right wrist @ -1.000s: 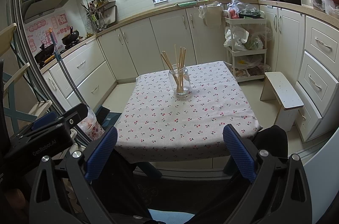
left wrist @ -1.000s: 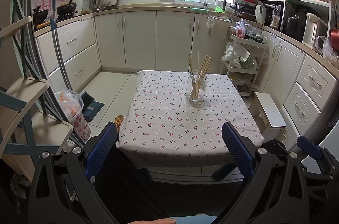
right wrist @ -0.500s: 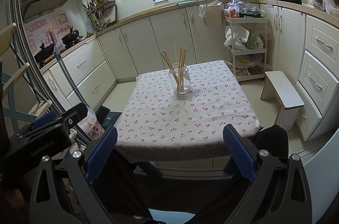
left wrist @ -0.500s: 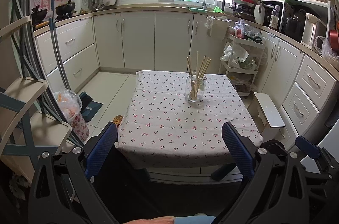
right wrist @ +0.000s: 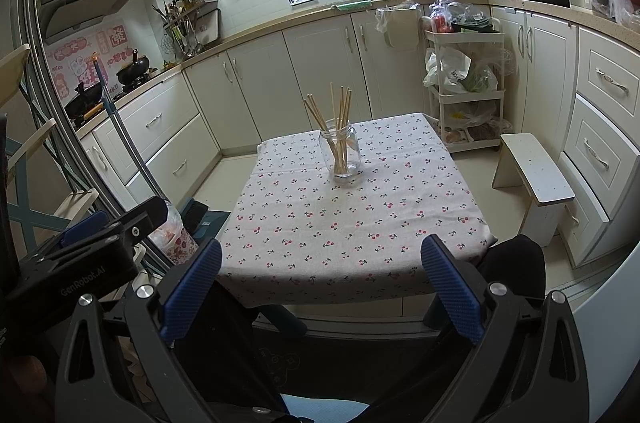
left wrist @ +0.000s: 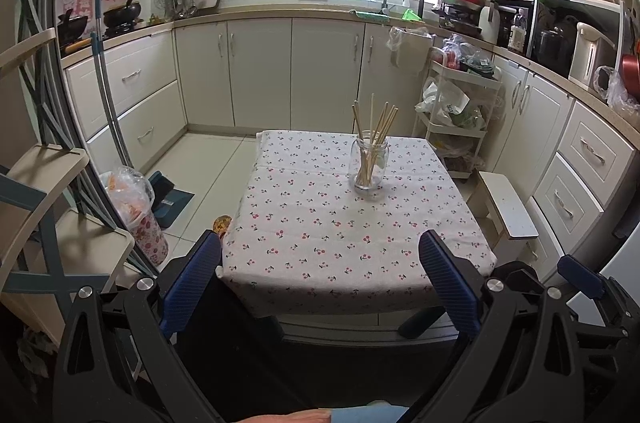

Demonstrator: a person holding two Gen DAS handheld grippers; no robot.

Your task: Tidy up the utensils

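a small bench [left wrist: 340, 243] draped in a cherry-print cloth [left wrist: 312, 207] is seen in the middle of a kitchen, with cabinets behind it, a white trolley [left wrist: 460, 111] stuffed with bags at its far right corner and a white stool [left wrist: 508, 211] just beside its right edge. a bagged bin [left wrist: 134, 207] is stood on the floor to the left of the bench. nothing is found between the grippers and the glass jar [left wrist: 369, 165], which is set upright on the far half of the cloth. the chopsticks [left wrist: 376, 127] are held in the jar on end, their long axes near vertical, the upper ends fanned out above the rim.

the left hand-held gripper [left wrist: 320, 279] is kept wide apart and nothing is held; the right hand-held gripper [right wrist: 322, 281] is likewise spread wide and unloaded. both are held back from the near edge of the bench. compared with a second ago, little is changed: the jar is seen at nearly the same place in both views.
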